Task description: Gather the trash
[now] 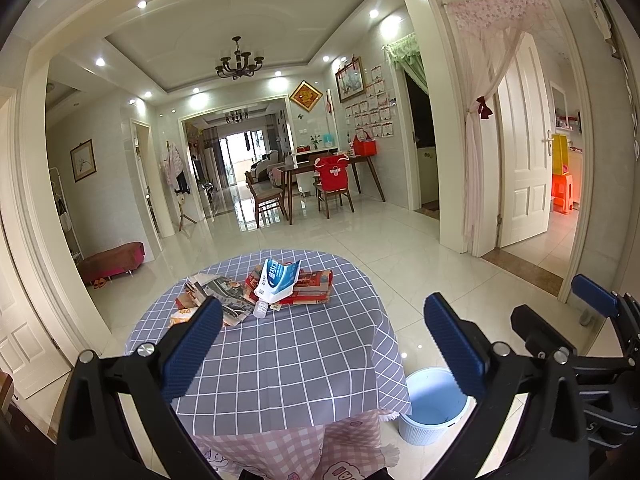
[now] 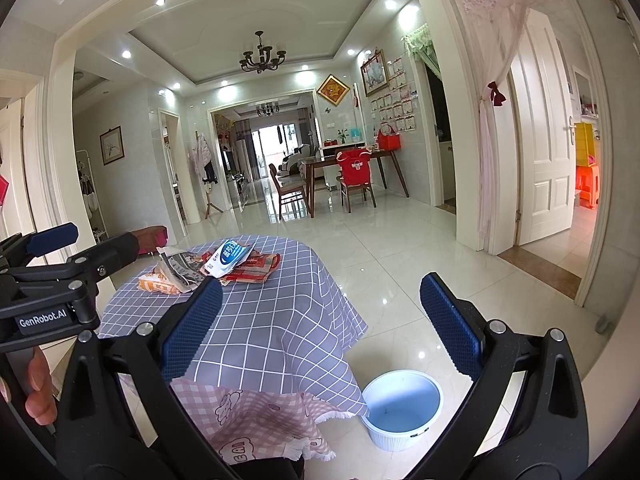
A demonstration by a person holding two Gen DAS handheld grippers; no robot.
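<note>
Both our grippers, left point(image 1: 324, 344) and right point(image 2: 320, 328), gape empty; trash point(image 1: 256, 288) heaped at table's point(image 1: 288, 360) far side, well beyond fingers; bin point(image 2: 400, 412) on tiled floor beside table, right

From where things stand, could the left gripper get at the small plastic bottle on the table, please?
Probably yes. The left gripper is open and empty, and bare checked tablecloth lies between it and the bottle. The bottle's far end tucks under the blue-and-white packet, but its near end is exposed.
</note>
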